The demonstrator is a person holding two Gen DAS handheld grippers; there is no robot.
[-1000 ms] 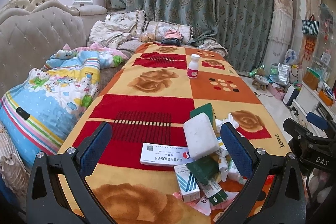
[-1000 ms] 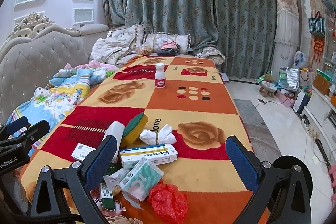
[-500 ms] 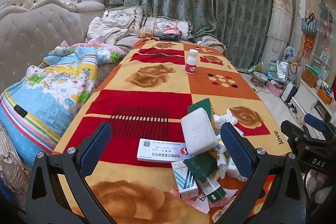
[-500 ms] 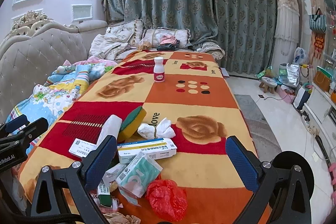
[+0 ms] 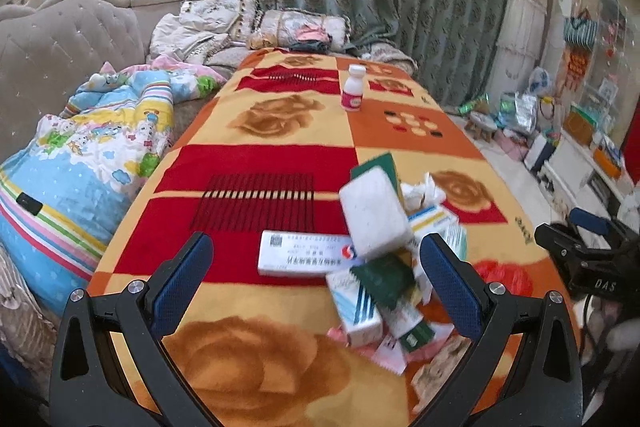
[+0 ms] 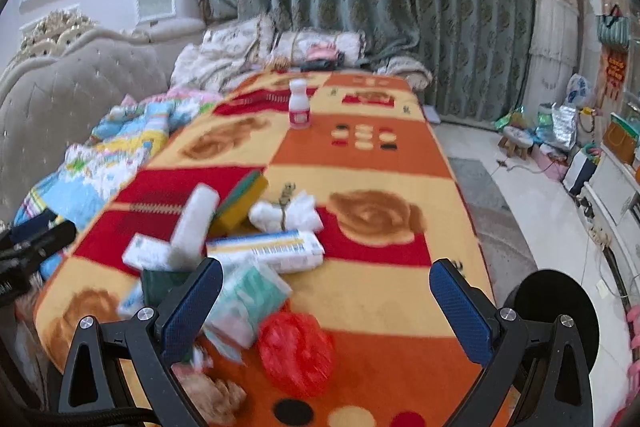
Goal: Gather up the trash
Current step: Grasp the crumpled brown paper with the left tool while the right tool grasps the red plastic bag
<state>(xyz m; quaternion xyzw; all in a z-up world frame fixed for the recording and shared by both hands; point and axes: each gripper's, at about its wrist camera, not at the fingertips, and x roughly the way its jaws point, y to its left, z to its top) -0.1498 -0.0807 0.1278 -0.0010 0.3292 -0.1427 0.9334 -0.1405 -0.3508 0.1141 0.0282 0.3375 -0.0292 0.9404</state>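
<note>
A heap of trash lies near the front of a blanket-covered table [image 5: 256,163]: a white foam block [image 5: 374,213], a flat white medicine box [image 5: 306,259], a green packet [image 5: 386,279], a small striped box [image 5: 354,311]. In the right wrist view I see a long medicine box [image 6: 266,251], crumpled tissue [image 6: 286,213], a green-yellow sponge [image 6: 242,201], a tissue pack [image 6: 246,303] and a red plastic bag [image 6: 296,351]. My left gripper [image 5: 316,291] is open and empty just short of the heap. My right gripper [image 6: 326,309] is open and empty above the red bag.
A white bottle with a pink label [image 5: 353,93] stands far back on the table. A sofa with a colourful quilt [image 5: 80,163] runs along the left. Curtains hang behind. Clutter [image 6: 560,135] lies on the floor at right.
Both grippers have moved forward and lower towards the heap. The trash looks larger and closer in both views. Both grippers stay open.
</note>
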